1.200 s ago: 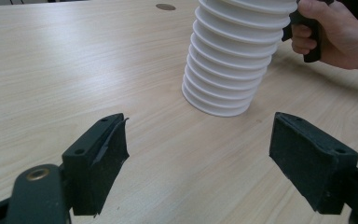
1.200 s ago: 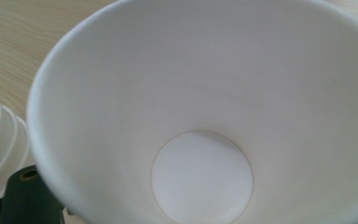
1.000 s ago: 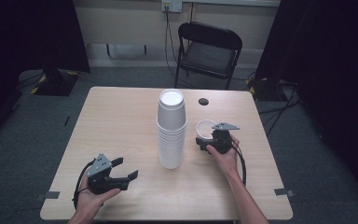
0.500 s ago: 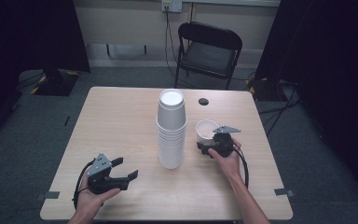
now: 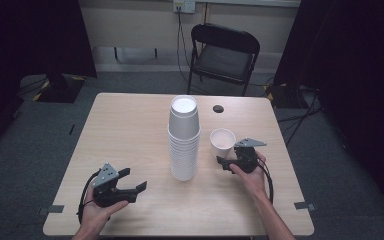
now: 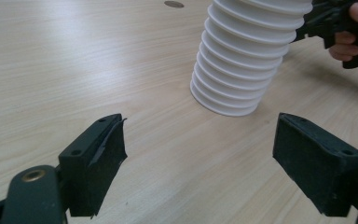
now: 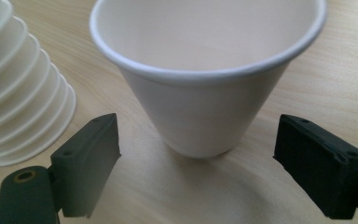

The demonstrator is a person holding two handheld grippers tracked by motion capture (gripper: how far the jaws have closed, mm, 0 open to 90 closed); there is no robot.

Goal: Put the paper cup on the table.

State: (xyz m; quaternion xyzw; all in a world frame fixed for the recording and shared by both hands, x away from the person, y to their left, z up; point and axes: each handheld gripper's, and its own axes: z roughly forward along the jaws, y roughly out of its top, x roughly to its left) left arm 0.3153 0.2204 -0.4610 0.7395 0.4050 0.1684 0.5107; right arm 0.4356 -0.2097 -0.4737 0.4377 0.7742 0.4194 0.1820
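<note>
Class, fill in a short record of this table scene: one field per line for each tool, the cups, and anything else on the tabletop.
Left tool: open, resting low near the table's front left, pointing toward the stack
Right tool: open, right behind the single cup, not touching it
Single cup: white, upright, mouth up, right of the stack
Cup stack: white cups nested upside down, mid-table
Small dark disc: on the table's far side
Table: light wood
</note>
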